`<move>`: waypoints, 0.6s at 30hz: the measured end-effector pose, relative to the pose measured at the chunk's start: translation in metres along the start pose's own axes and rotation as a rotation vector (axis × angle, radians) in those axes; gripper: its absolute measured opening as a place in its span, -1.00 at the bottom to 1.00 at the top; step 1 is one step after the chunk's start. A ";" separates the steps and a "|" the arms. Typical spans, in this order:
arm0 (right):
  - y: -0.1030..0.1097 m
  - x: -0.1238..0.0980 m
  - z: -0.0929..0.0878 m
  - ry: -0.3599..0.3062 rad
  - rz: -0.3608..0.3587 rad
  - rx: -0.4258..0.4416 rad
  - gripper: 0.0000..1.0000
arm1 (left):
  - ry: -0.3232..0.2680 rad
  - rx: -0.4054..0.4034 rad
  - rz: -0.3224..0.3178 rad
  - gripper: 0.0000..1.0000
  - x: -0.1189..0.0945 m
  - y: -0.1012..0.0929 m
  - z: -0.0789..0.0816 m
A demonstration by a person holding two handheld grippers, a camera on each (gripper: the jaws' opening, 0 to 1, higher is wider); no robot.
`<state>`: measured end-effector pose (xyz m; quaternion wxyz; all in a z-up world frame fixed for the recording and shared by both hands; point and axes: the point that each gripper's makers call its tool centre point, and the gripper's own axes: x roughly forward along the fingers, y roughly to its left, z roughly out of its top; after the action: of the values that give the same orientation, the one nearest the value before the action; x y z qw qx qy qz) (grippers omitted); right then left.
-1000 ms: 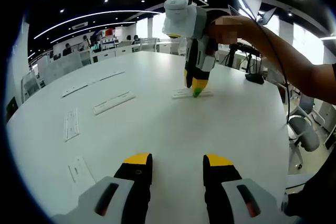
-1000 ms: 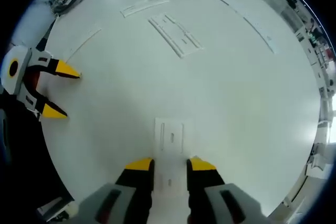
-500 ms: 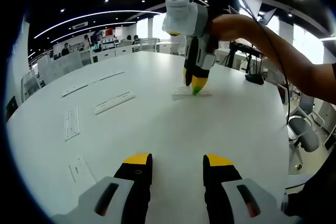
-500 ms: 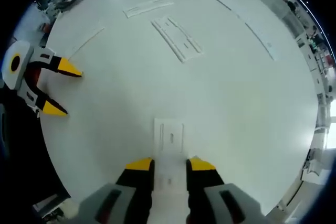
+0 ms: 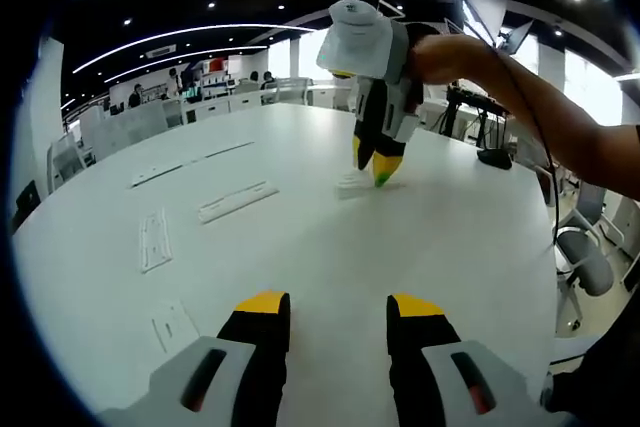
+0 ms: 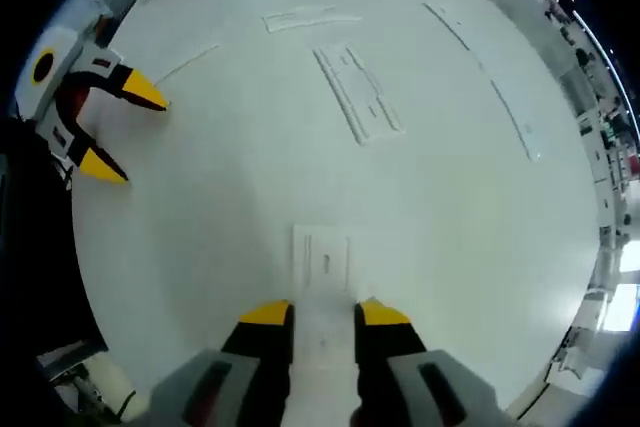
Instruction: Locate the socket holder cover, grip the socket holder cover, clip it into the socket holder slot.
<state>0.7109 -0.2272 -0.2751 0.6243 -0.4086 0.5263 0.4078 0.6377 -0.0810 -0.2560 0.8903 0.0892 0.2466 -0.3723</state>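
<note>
The right gripper held the cover between its jaws, long axis pointing away. The left gripper, jaws apart, hovered well away over the desk.

I see a round white table across the middle of the left gripper view. At the right edge stands a grey office chair. Upper left, I make out rows of desks under curved ceiling light strips.

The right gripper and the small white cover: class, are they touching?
Touching. In the right gripper view, the right gripper has its jaws closed on both sides of the cover, with no gap.
</note>
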 end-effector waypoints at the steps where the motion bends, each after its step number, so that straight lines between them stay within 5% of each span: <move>1: 0.000 0.000 0.002 0.000 0.007 -0.026 -0.50 | -0.001 -0.002 0.003 -0.22 -0.001 0.002 0.000; 18: -0.024 0.006 0.016 0.066 0.018 -0.193 -0.50 | -0.004 0.000 0.051 -0.21 0.006 0.032 0.013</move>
<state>0.7389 -0.2197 -0.2779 0.5609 -0.4752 0.5084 0.4485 0.6685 -0.0661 -0.2487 0.9000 0.0948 0.2426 -0.3495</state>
